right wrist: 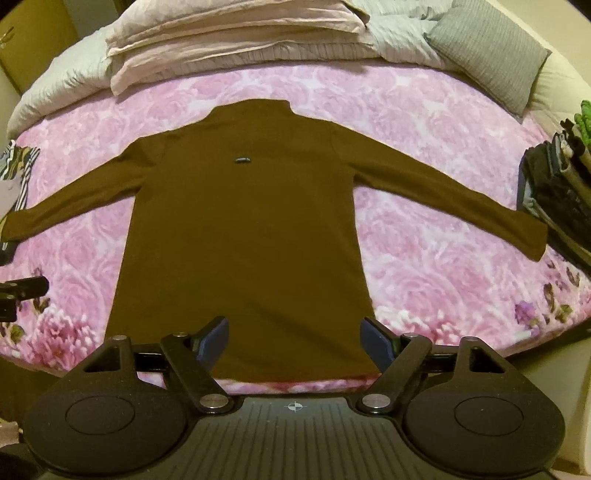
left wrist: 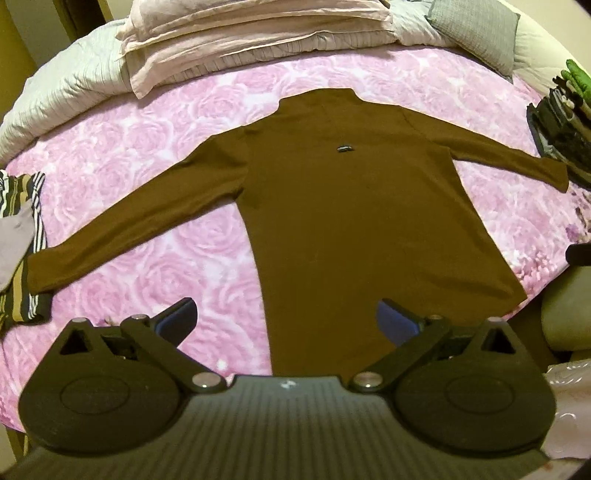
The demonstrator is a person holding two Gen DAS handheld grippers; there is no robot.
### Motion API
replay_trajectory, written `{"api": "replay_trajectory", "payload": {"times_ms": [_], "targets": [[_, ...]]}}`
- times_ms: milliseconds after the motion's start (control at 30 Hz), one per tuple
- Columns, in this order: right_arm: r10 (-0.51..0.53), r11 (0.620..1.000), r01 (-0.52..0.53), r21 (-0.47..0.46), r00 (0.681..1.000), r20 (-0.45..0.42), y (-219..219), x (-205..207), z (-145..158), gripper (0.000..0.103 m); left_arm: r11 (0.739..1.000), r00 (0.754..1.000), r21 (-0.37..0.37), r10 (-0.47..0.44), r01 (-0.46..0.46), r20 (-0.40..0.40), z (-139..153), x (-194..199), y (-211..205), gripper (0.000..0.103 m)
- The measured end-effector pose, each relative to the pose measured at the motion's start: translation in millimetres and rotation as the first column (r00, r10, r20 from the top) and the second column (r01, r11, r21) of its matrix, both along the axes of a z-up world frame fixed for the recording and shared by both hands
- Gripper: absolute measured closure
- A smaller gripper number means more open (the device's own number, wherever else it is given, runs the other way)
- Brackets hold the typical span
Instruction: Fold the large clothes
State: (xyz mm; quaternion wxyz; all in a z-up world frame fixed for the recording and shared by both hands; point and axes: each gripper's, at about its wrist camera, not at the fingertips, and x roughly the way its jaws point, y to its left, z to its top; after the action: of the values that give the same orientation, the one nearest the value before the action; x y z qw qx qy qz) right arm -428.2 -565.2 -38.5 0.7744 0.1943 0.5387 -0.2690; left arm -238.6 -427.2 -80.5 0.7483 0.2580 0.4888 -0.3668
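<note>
A brown long-sleeved top (left wrist: 332,206) (right wrist: 236,236) lies flat on the pink rose-print bed cover (left wrist: 177,125) (right wrist: 424,236), collar away from me, both sleeves spread out sideways. A small dark label (left wrist: 344,148) (right wrist: 242,160) shows below the collar. My left gripper (left wrist: 286,321) hovers open above the hem's left part, nothing between its blue-padded fingers. My right gripper (right wrist: 294,341) also stands open, above the hem's right part, empty. The left gripper's tip (right wrist: 22,291) shows at the left edge of the right wrist view.
Folded pale bedding (left wrist: 251,37) (right wrist: 229,44) and a grey pillow (left wrist: 476,33) (right wrist: 487,62) lie at the far end. A striped garment pile (left wrist: 22,251) (right wrist: 14,173) sits by the left sleeve end. A stack of dark folded clothes (left wrist: 561,129) (right wrist: 554,195) sits by the right sleeve end.
</note>
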Motion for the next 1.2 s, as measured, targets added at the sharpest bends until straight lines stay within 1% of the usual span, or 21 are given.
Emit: {"api": "replay_trajectory", "payload": {"times_ms": [100, 200, 400, 700, 833, 967, 1100, 1200], "targets": [[0.017, 1.0, -0.017, -0.01, 1.0, -0.009, 7, 4, 1, 0.028, 1.0, 1.0, -0.006, -0.014, 0.014, 0.001, 0, -3, -3, 0.001], [0.028, 1.0, -0.028, 0.008, 0.999, -0.019, 13, 7, -7, 0.028, 1.0, 1.0, -0.007, -0.009, 0.009, -0.016, -3, -3, -2, 0.001], [0.074, 0.996, -0.073, 0.047, 0.997, -0.033, 22, 17, -25, 0.028, 0.999, 0.999, 0.015, 0.033, -0.033, -0.029, -8, -1, 7, 0.001], [0.146, 0.988, -0.146, 0.04, 0.989, -0.002, 15, 32, -28, 0.028, 0.993, 0.993, 0.018, 0.116, -0.116, -0.007, 1, 4, 18, 0.001], [0.217, 0.976, -0.217, 0.028, 0.976, 0.012, 17, 47, -31, 0.028, 0.987, 0.987, 0.018, 0.16, -0.16, 0.006, 2, 6, 32, 0.001], [0.258, 0.966, -0.259, 0.018, 0.966, 0.024, 27, 62, -28, 0.028, 0.979, 0.979, 0.015, 0.202, -0.202, 0.0, 4, 13, 51, 0.001], [0.292, 0.956, -0.292, 0.002, 0.956, 0.042, 43, 83, -27, 0.028, 0.974, 0.974, 0.003, 0.226, -0.226, 0.003, 4, 30, 70, 0.001], [0.316, 0.949, -0.316, -0.011, 0.947, 0.052, 62, 105, -27, 0.028, 0.973, 0.973, -0.01, 0.232, -0.232, 0.004, 3, 50, 89, 0.001]]}}
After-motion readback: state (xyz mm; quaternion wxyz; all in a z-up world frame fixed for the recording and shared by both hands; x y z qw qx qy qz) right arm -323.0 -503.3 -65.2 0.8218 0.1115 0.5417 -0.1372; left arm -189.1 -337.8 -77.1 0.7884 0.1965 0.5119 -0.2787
